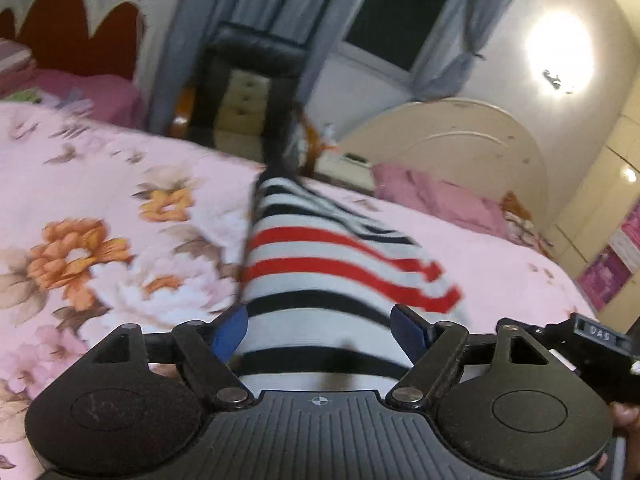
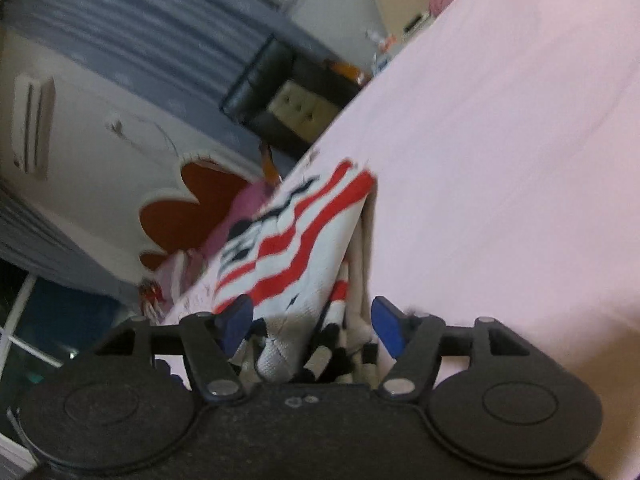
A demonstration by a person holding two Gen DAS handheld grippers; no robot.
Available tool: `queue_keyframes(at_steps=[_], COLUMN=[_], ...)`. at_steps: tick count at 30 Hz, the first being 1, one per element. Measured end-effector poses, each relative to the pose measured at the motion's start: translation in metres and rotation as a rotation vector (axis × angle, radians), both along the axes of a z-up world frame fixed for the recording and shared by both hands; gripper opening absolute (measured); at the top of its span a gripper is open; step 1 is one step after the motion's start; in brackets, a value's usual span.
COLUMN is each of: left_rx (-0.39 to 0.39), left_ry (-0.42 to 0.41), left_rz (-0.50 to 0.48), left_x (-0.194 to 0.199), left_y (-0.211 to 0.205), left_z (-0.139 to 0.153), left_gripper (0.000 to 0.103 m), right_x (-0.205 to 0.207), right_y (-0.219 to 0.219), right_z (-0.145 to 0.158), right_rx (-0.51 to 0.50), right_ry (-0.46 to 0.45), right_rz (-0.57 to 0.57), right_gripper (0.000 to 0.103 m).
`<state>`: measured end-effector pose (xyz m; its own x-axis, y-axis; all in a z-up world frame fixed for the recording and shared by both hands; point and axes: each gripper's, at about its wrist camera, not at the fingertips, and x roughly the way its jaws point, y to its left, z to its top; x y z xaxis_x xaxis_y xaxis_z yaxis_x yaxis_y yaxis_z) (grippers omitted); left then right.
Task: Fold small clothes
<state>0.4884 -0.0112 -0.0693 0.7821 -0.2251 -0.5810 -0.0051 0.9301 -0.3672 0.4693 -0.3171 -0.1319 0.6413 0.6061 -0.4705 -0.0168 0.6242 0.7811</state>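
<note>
A small white garment with red and black stripes (image 1: 320, 264) lies on the pink floral bedspread (image 1: 100, 208) and runs back between the blue fingertips (image 1: 230, 330) of my left gripper (image 1: 320, 332), whose jaws stand wide apart around the cloth. In the right wrist view the same striped garment (image 2: 296, 240) is bunched and lifted between the blue fingertips (image 2: 386, 324) of my right gripper (image 2: 310, 326), whose jaws also stand wide apart. Whether either gripper pinches the cloth deeper in is hidden.
A pink pillow (image 1: 436, 196) and a cream headboard (image 1: 452, 140) sit at the bed's far end. A black chair (image 1: 256, 64) and grey curtains (image 1: 224, 12) stand beyond the bed edge. Plain pink sheet (image 2: 500, 140) fills the right of the right wrist view.
</note>
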Motion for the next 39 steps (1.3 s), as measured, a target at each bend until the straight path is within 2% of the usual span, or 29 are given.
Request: queue_keyframes(at_steps=[2, 5, 7, 9, 10, 12, 13, 15, 17, 20, 21, 22, 24, 26, 28, 30, 32, 34, 36, 39], left_rx=[-0.007, -0.004, -0.02, -0.033, -0.032, -0.04, -0.045, -0.068, -0.092, -0.126, -0.135, -0.136, -0.125, -0.129, -0.124, -0.126, -0.136, -0.126, -0.127, -0.129], left_ry=[0.011, 0.031, 0.038, 0.056, 0.072, 0.098, 0.095, 0.07, 0.056, 0.031, 0.031, 0.041, 0.066, 0.081, 0.075, 0.067, 0.064, 0.057, 0.054, 0.054], left_rz=[-0.003, -0.005, -0.008, -0.022, -0.038, -0.07, -0.074, -0.074, -0.063, -0.048, -0.045, -0.044, -0.047, -0.06, -0.069, -0.069, -0.068, -0.072, -0.07, -0.067], left_x=[-0.003, -0.011, -0.014, -0.012, -0.007, -0.002, 0.0, -0.003, -0.004, -0.007, -0.007, -0.005, 0.0, 0.003, 0.003, 0.003, 0.004, 0.005, 0.007, 0.006], left_y=[0.004, -0.007, -0.009, -0.006, -0.008, -0.005, -0.003, 0.004, 0.012, 0.023, 0.026, 0.027, 0.027, 0.026, 0.023, 0.022, 0.023, 0.022, 0.022, 0.022], left_z=[-0.008, -0.023, -0.032, -0.037, -0.042, -0.047, -0.048, -0.045, -0.043, -0.043, -0.044, -0.047, -0.052, -0.057, -0.057, -0.057, -0.057, -0.056, -0.055, -0.055], left_gripper=[0.078, 0.078, 0.078, 0.078, 0.078, 0.078, 0.078, 0.078, 0.078, 0.078, 0.078, 0.078, 0.078, 0.078, 0.078, 0.078, 0.078, 0.078, 0.078, 0.078], right_x=[0.007, 0.017, 0.024, 0.026, 0.025, 0.024, 0.023, 0.014, 0.0, -0.02, -0.024, -0.026, -0.013, 0.004, 0.008, 0.004, -0.005, -0.006, -0.003, -0.003], right_y=[0.006, 0.013, 0.024, 0.035, 0.04, 0.055, 0.064, 0.082, 0.106, 0.122, 0.122, 0.118, 0.102, 0.078, 0.051, 0.031, 0.017, 0.004, 0.001, 0.019], right_z=[0.002, 0.005, 0.005, 0.008, 0.011, 0.017, 0.02, 0.034, 0.057, 0.083, 0.085, 0.081, 0.057, 0.023, 0.01, 0.012, 0.02, 0.024, 0.027, 0.035], right_rx=[-0.035, -0.011, -0.05, -0.121, -0.166, -0.286, -0.35, -0.462, -0.523, -0.504, -0.486, -0.48, -0.493, -0.469, -0.335, -0.237, -0.227, -0.189, -0.174, -0.248], right_ry=[0.042, 0.071, 0.113, 0.101, 0.083, 0.039, 0.009, -0.109, -0.276, -0.474, -0.523, -0.532, -0.4, -0.19, -0.11, -0.092, -0.131, -0.141, -0.126, -0.097], right_rz=[0.015, 0.039, 0.071, 0.087, 0.097, 0.115, 0.132, 0.182, 0.244, 0.294, 0.305, 0.302, 0.244, 0.182, 0.147, 0.11, 0.04, 0.02, 0.042, 0.104], right_gripper=[0.066, 0.066, 0.065, 0.055, 0.053, 0.042, 0.04, 0.032, 0.031, 0.03, 0.029, 0.029, 0.028, 0.03, 0.033, 0.051, 0.064, 0.062, 0.055, 0.049])
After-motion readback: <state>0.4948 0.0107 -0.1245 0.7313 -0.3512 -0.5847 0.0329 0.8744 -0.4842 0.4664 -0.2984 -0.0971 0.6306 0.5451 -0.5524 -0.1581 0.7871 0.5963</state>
